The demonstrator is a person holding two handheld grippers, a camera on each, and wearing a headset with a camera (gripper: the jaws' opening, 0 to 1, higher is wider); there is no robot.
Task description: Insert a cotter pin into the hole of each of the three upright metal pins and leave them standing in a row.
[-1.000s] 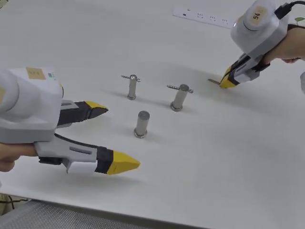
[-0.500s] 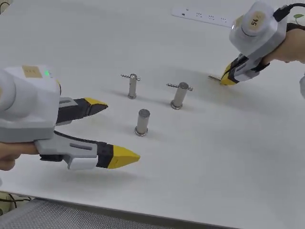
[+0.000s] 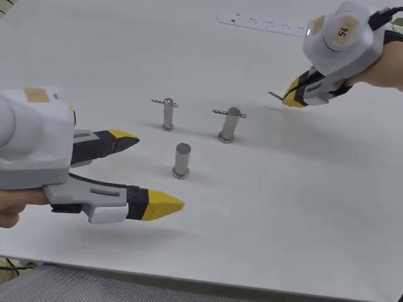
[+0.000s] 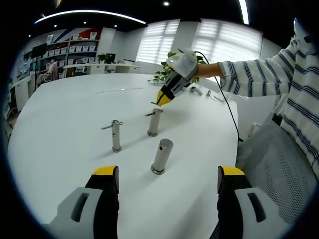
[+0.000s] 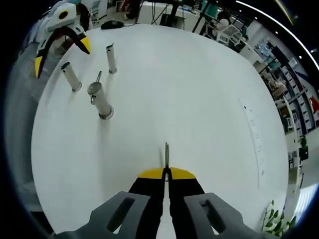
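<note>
Pinching cotter pin point(image 5: 166, 152), right gripper point(image 5: 167, 173)

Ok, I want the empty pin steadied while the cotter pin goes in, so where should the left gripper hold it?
Probably low on the bare pin, just above its wider base, the open left gripper coming level from the near side. It stands upright, and a low hold leaves its top free for the cotter pin in the right gripper.

The right gripper point(image 3: 290, 100) has been raised slightly off the tabletop point(image 3: 283, 189) where its tips rested a second ago. The cotter pin point(image 3: 274, 95), clamped in its closed jaws, has been lifted with it and is now carried just above the surface.
</note>
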